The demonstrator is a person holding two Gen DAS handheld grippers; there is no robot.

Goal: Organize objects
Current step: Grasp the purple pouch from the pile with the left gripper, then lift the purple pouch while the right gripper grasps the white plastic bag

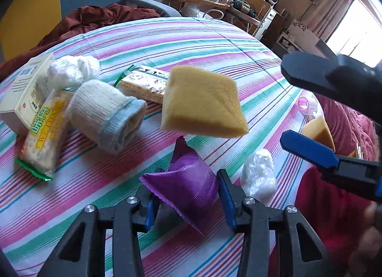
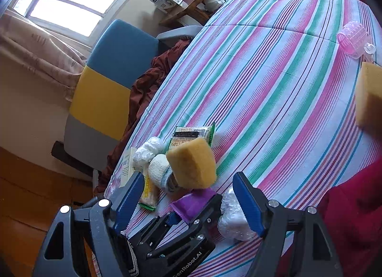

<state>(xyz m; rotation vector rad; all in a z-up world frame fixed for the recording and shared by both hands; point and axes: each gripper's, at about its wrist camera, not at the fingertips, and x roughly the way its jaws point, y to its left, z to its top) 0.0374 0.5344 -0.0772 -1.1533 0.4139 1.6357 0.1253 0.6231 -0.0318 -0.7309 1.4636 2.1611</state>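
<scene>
Purple packet pinched by the left fingers; yellow sponge in mid-air above the pile.

The left gripper (image 1: 188,195) clamps the purple packet (image 1: 188,181) just above the bed (image 1: 191,45), near its near edge. The right gripper (image 2: 188,205) hangs spread and empty; the yellow sponge (image 1: 203,102) sits beyond both, nearer the right.

On the bed (image 1: 214,45), the sock (image 1: 107,114) lies between a snack bar (image 1: 45,133) and the sponge (image 1: 203,102). A box (image 1: 23,90) sits behind the bar. Another sponge (image 1: 318,132) lies far right.
</scene>
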